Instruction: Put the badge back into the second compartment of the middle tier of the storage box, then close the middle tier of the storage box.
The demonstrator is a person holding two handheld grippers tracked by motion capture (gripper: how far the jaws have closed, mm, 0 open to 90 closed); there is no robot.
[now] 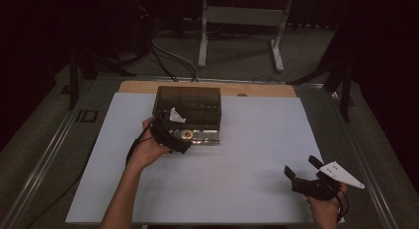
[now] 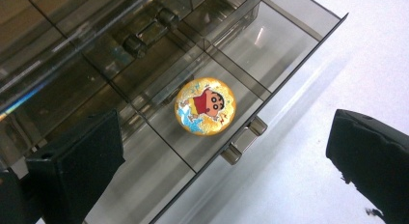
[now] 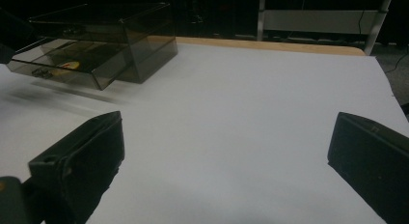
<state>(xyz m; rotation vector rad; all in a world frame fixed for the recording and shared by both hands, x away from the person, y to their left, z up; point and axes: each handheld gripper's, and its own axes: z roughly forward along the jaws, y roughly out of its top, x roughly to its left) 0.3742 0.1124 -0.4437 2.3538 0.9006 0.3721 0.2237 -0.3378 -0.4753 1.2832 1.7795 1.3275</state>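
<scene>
The round cartoon badge (image 2: 205, 106) is sitting flat on the floor of a pulled-out drawer (image 2: 270, 50), just left of centre in the left gripper view, inside one of the divided compartments. In the high view it's showing as a small orange-and-white dot (image 1: 187, 134) at the front of the smoky see-through organizer box (image 1: 188, 103), which is sitting a bit above the middle of the frame on the white table mat (image 1: 247, 189).

The left gripper (image 1: 170, 135) is hanging right over that open drawer, held by the person's left hand (image 1: 146, 150), and its jaws are standing wide apart with nothing between them. One jaw is looming over the drawer at lower left of its own view, the other is off over bare mat at lower right. The drawer's little clear handle (image 2: 243, 142) is poking out just below the badge. Can't really tell if that left jaw is touching the drawer or just floating above it, the angle's rough.

The right gripper (image 1: 304, 175) is hanging out way down in the lower right of the high view, well apart from the box, jaws spread open and empty too. In its own view the box is sitting in the upper left (image 3: 111, 35) with the drawer sticking out.
</scene>
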